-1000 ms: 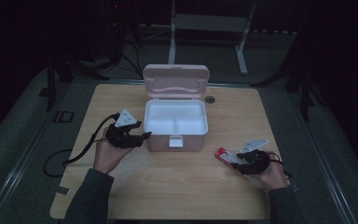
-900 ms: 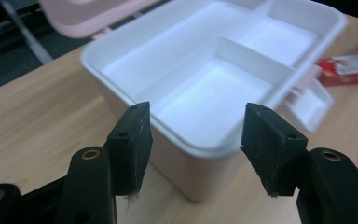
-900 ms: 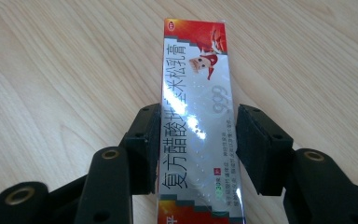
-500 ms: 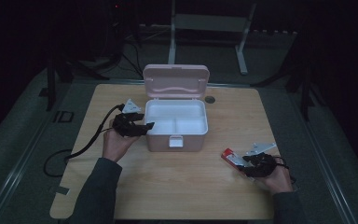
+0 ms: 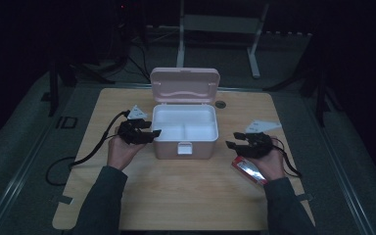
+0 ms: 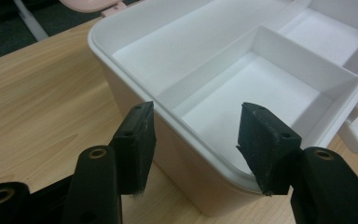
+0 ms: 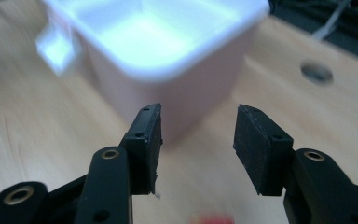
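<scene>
A pink box (image 5: pixel 185 147) stands open at mid-table with its lid (image 5: pixel 185 84) raised; its white inside is split by a divider. My left gripper (image 5: pixel 155 133) is at the box's left wall. In the left gripper view its jaws (image 6: pixel 196 140) straddle that wall (image 6: pixel 186 172), one outside and one over a compartment. They have just been closing, and the pads stand apart from the wall. My right gripper (image 5: pixel 231 145) hovers open to the right of the box (image 7: pixel 177 98) with nothing between its jaws (image 7: pixel 198 140). A red flat packet (image 5: pixel 248 169) lies on the table under the right hand.
The wooden table (image 5: pixel 186 196) has a round cable hole (image 5: pixel 220 104) behind the box's right corner, also in the right gripper view as the hole (image 7: pixel 317 72). The left gripper's cable (image 5: pixel 93 152) trails off the table's left edge. Dark floor and a stand's legs lie beyond.
The left gripper moved right to the box's left wall and now straddles it. The right gripper rose and swung toward the box, away from the red packet, which stays on the table.
</scene>
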`<state>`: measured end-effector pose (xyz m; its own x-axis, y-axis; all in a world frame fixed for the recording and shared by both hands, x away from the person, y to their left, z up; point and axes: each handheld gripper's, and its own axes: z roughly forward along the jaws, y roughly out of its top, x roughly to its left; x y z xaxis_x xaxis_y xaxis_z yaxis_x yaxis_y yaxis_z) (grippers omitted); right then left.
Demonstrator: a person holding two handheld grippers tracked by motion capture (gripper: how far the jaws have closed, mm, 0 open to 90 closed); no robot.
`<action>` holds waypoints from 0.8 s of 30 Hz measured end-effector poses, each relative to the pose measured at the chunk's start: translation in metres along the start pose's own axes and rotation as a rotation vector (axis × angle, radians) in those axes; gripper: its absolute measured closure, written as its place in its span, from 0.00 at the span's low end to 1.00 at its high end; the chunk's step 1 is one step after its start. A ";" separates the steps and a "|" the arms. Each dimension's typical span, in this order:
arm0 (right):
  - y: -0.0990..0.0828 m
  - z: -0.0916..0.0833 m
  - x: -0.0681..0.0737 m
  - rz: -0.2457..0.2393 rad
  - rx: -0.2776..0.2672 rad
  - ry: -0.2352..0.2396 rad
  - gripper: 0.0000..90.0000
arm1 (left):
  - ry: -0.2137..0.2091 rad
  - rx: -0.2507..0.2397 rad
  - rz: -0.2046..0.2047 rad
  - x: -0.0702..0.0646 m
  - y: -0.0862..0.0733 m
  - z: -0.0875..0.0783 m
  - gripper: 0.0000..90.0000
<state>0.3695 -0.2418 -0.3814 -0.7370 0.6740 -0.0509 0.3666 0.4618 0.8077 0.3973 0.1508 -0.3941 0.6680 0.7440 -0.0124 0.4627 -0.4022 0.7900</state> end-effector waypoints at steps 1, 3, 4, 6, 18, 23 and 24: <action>0.009 0.005 0.001 0.005 -0.014 0.010 0.57 | 0.003 0.002 0.002 0.000 0.000 0.000 0.51; 0.021 0.016 0.004 0.017 -0.027 0.014 0.57 | -0.001 0.001 -0.003 0.001 0.000 0.000 0.52; 0.026 0.022 0.004 0.024 -0.026 0.012 0.57 | -0.001 0.002 -0.001 0.001 0.000 0.000 0.53; 0.030 0.034 0.003 0.046 -0.008 0.015 0.57 | -0.003 0.002 -0.004 0.001 0.000 0.000 0.53; 0.025 0.037 0.003 0.064 0.050 0.023 0.64 | -0.030 -0.004 -0.015 -0.004 -0.001 0.001 0.54; 0.020 0.028 0.006 0.060 0.057 0.022 0.64 | -0.035 0.002 -0.004 -0.015 -0.001 -0.001 0.54; 0.019 0.026 0.007 0.059 0.059 0.022 0.64 | -0.034 0.009 0.007 -0.018 -0.001 -0.002 0.54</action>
<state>0.3862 -0.2139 -0.3815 -0.7252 0.6884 0.0088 0.4416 0.4554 0.7731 0.3837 0.1390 -0.3935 0.6907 0.7226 -0.0278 0.4630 -0.4124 0.7846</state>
